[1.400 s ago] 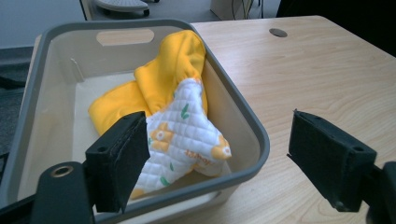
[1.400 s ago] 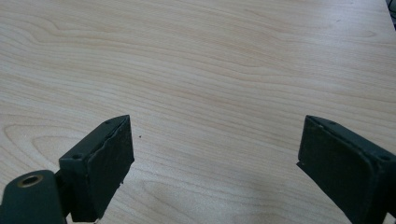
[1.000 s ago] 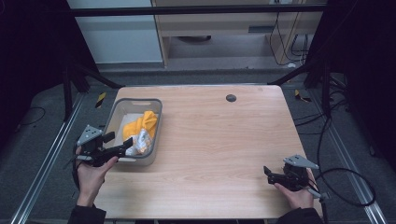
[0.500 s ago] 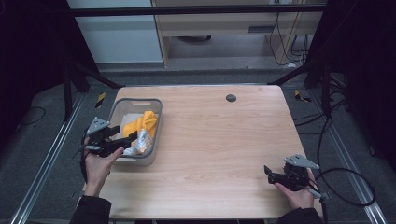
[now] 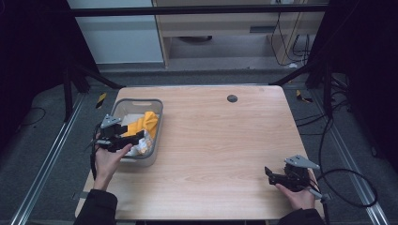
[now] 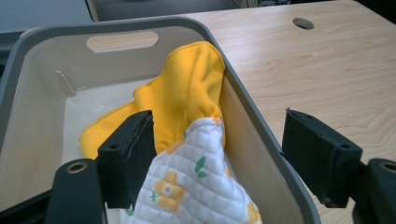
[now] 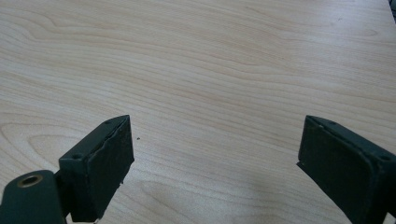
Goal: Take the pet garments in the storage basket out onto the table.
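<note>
Left to right. The grey bin (image 5: 123, 104) stands at the left edge of the tabletop (image 5: 220, 140) and holds a yellow cloth (image 6: 187, 88) draped up against its right wall, with a white quilted cloth (image 6: 196, 186) printed with flowers lying over the yellow cloth's near end. The left gripper (image 5: 127, 139) reaches into the bin's near end; its fingers (image 6: 128, 154) stand spread and have just been closing a little. One finger sits inside the bin just beside the two cloths; the other lies outside the bin's right wall, so both cloths and the wall stand between them, none of them pinched. The step in hand appears to be the approach to a grasp on the cloths. The next move likely calls for bringing the outer finger inside the wall before closing. Well apart, at the tabletop's right near corner, the right gripper (image 5: 274, 177) rests with fingers (image 7: 100, 163) spread over bare wood, holding nothing.
</note>
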Tool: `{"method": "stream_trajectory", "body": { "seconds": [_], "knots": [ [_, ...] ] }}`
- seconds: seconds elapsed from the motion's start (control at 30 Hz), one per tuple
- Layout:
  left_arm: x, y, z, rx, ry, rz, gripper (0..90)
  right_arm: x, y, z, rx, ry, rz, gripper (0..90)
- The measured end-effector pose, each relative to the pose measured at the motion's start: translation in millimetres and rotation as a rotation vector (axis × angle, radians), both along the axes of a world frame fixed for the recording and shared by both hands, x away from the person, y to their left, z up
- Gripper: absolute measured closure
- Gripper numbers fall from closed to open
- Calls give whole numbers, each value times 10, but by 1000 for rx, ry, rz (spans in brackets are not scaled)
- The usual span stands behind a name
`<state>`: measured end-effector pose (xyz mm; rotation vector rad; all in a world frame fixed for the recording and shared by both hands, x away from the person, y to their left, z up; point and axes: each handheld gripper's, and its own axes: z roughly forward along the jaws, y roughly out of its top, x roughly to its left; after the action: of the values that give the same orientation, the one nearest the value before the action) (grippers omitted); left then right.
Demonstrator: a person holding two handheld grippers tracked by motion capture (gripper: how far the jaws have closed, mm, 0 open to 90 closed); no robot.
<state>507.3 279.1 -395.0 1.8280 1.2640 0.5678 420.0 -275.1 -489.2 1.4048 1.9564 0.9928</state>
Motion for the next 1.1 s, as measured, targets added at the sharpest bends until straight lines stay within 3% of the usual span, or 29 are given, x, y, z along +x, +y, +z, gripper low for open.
{"method": "stream_trajectory", "body": {
  "seconds": [0.83,1.1],
  "knots": [
    [211,-175,-135,123,125,3,365,6,1,-22,-4,17,8,103],
    [254,-184,-171,140,156,12,418,13,-2,-27,-5,24,9,102]
  ]
}}
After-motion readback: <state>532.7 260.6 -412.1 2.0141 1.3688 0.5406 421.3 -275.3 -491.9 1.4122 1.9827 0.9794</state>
